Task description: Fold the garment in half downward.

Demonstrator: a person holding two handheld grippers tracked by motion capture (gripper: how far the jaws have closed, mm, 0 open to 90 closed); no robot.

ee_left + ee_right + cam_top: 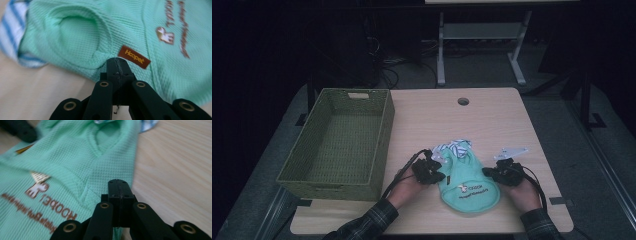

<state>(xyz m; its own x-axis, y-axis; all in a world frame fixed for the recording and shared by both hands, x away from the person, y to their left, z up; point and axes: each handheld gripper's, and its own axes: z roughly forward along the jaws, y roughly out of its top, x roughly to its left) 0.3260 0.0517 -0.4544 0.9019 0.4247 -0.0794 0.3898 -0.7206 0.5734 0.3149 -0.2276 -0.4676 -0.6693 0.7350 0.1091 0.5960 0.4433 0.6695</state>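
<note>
Overhead cam; gripper cams close (shared garment point(469, 185))

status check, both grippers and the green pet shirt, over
Left gripper shut on mint pet shirt edge near the brown label. Right gripper shut on its opposite edge. Shirt flat on table; green basket left, nothing blocking.

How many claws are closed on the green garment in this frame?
2. The left claw is shut on the green garment at its left edge beside the brown label; the right claw is shut on its right edge.
</note>
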